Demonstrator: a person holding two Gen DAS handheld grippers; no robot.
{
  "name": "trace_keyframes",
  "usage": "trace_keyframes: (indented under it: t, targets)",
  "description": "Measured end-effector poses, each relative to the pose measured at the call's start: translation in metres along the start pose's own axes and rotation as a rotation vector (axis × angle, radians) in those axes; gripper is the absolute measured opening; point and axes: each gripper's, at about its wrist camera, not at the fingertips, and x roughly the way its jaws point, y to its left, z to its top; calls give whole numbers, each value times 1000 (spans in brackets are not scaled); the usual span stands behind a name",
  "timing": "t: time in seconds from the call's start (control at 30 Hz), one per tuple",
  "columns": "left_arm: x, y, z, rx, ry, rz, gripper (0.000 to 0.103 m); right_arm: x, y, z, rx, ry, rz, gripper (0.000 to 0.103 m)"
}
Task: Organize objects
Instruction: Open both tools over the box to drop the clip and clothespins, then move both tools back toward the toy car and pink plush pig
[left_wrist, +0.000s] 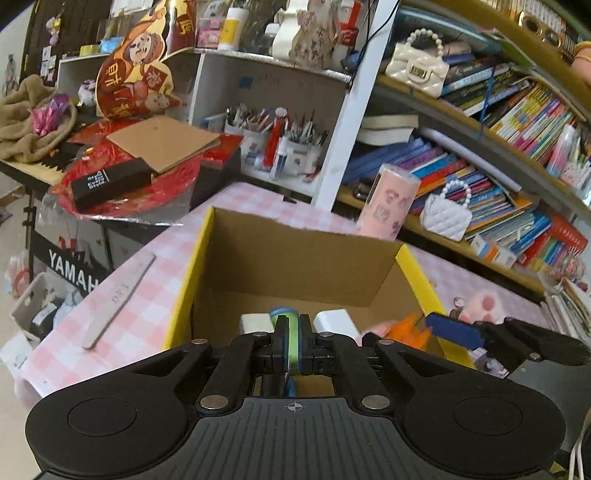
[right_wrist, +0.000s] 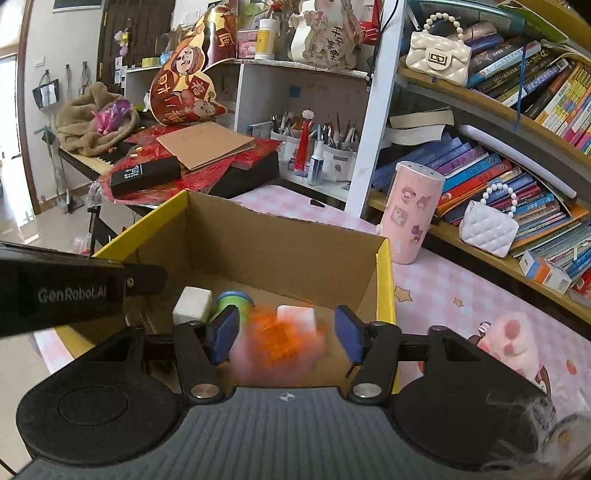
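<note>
Now depositing step: right gripper (right_wrist: 284, 332) over box (right_wrist: 384, 273), jaws spread, blurred orange thing (right_wrist: 280, 332) between them, apparently dropping in; left gripper (left_wrist: 293, 341) pinches green roll (left_wrist: 293, 343) above box; next, likely release roll inside

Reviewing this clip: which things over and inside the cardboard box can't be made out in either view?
- Orange item, right wrist view: motion-blurred between the open right gripper's fingers; identity unclear.
- Green item, left wrist view: clamped in the left gripper; fingers hide most of it.
- Cardboard box floor: near part covered by both grippers.
</note>
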Motion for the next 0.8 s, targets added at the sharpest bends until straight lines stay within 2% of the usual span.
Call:
trace_keyframes:
  t: [0.07, 0.13, 0.27, 0.43, 0.57, 0.7, 0.8]
  targets:
    - [0, -2, 1, 9, 2, -5, 15, -3, -2, 0, 1, -14, -7, 62]
    - [-7, -4, 1, 20, -13, 8, 29, -8, -6, 1, 15, -26, -13, 62]
    - [-28, -7, 2, 33, -67, 13, 40, -28, -15, -1, 69, -53, -40, 62]
    - [-64, -10, -9, 65, -121, 0, 63, -65, -20, -14, 111, -84, -76, 62]
    - [-88, -10, -24, 88, -128, 3, 71, -95, -16, -34, 131, -80, -94, 62]
    - [-102, -9, -45, 100, -92, 10, 82, -116, -5, -62, 141, -41, -109, 63]
    - [-105, -8, -61, 96, -41, 10, 82, -125, 5, -84, 166, 9, -121, 63]
